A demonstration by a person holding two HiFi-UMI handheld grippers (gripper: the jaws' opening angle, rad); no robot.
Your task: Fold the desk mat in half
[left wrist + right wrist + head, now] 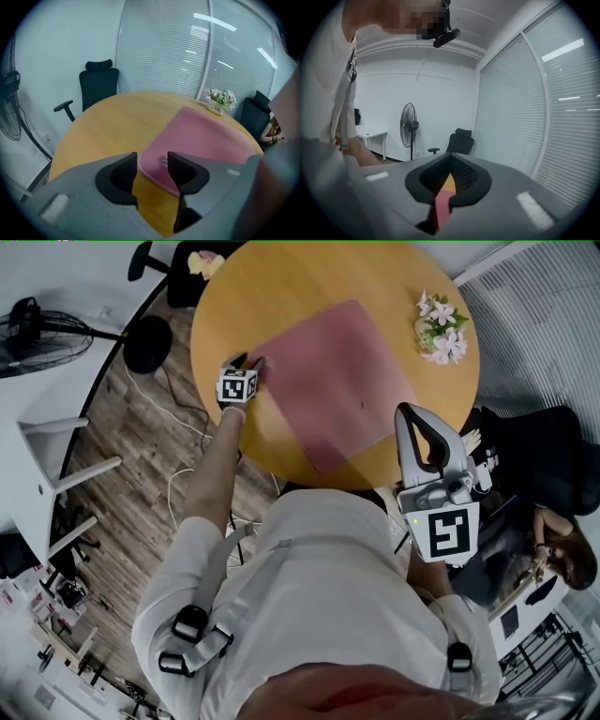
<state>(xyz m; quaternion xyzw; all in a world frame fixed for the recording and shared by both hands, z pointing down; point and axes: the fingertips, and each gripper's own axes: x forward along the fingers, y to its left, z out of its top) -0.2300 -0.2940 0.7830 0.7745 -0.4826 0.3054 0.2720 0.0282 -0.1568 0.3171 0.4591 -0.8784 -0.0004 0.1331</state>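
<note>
Left claw (152, 164) astride pink mat (206, 136) (flat)

Pink desk mat (328, 381) matt, smooth, stitched edge; round table (281, 287) smooth wood-look, slight sheen

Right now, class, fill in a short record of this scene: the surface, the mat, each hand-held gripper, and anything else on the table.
Surface: round wooden table
Desk mat: pink, lying flat and open, not yet folded
Left hand-held gripper: jaws apart, the mat's left corner between them, pads not pressing on it
Right hand-held gripper: jaws together, nothing held, raised off the mat at the person's right
Other: potted flowers near the table's edge, beside the mat, not on it
</note>
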